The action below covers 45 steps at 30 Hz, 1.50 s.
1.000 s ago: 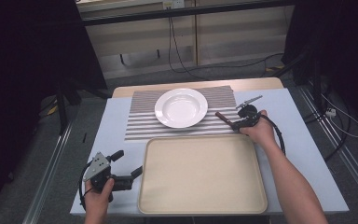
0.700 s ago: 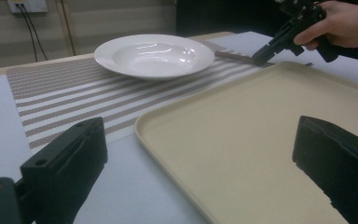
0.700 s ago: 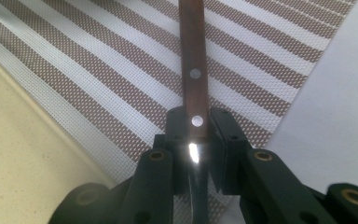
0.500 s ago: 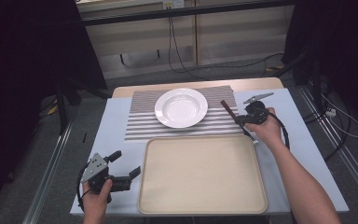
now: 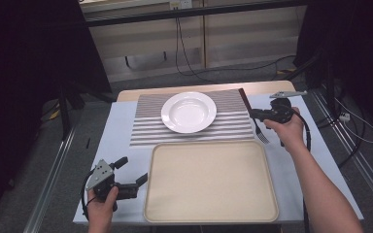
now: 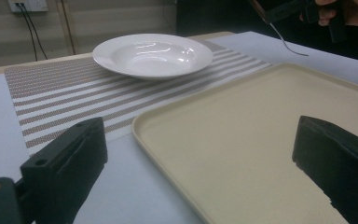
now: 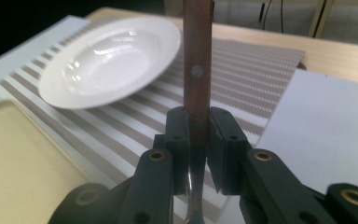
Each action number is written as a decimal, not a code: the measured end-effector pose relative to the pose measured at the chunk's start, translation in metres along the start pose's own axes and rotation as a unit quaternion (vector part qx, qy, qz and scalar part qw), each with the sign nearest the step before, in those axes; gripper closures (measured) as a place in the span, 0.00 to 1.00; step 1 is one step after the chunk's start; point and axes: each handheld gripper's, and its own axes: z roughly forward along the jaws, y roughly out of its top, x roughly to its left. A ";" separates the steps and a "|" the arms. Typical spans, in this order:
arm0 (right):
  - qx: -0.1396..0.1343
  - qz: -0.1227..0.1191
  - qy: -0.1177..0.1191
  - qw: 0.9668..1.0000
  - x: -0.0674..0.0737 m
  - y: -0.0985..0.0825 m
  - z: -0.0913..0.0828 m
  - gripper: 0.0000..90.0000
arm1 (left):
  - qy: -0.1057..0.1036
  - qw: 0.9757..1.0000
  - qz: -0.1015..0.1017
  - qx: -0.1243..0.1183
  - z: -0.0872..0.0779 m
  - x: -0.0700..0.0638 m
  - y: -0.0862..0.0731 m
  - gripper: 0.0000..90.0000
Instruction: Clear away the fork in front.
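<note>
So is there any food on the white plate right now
No, the white plate on the striped mat is bare, with a clean shiny bowl.

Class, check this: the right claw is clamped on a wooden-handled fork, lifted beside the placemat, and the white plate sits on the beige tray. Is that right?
Not quite. The white plate sits on the striped placemat, not the beige tray; the high view shows this. The right claw does clamp the fork.

High view looking down over tabletop; both claw cameras riding low, close, sharing plate and tray.
</note>
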 end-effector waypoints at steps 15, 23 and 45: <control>-0.103 0.010 0.096 0.990 0.066 -0.030 -0.034 0.88 | -0.024 1.000 -0.004 -0.014 0.011 -0.016 0.022 0.04; -0.115 -0.015 0.118 0.986 0.103 -0.045 -0.047 0.88 | -0.056 0.998 -0.017 -0.022 0.034 -0.042 0.049 0.03; -0.114 -0.059 0.148 0.980 0.157 -0.055 -0.027 0.88 | -0.123 0.987 -0.101 -0.034 0.130 -0.092 0.090 0.36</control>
